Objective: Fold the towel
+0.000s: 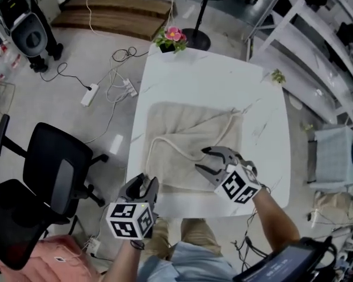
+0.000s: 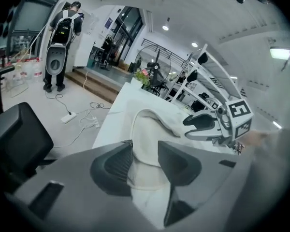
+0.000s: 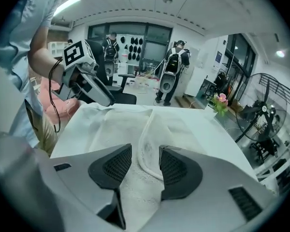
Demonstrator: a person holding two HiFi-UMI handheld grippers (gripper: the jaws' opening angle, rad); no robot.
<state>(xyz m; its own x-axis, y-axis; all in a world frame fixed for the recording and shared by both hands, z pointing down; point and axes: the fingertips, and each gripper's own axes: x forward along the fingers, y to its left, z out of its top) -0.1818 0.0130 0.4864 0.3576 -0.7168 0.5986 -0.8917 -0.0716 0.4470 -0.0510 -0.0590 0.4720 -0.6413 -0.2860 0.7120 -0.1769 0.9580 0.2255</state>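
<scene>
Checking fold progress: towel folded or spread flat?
Partly folded: one flap of the towel is turned over onto the rest, its curved hem lying across the lower layer.

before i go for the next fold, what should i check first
1. Left gripper empty, fingers apart: ok.
2. Right gripper empty, fingers apart above the folded-over edge: ok.
3. Towel wholly on the table: ok.
4. Folded part lying straight and flat: not ok; its edge curves and sits skewed.
5. Flower pot clear of the towel: ok, it stands at the far corner.
6. Corners matching the layer beneath: cannot tell.
</scene>
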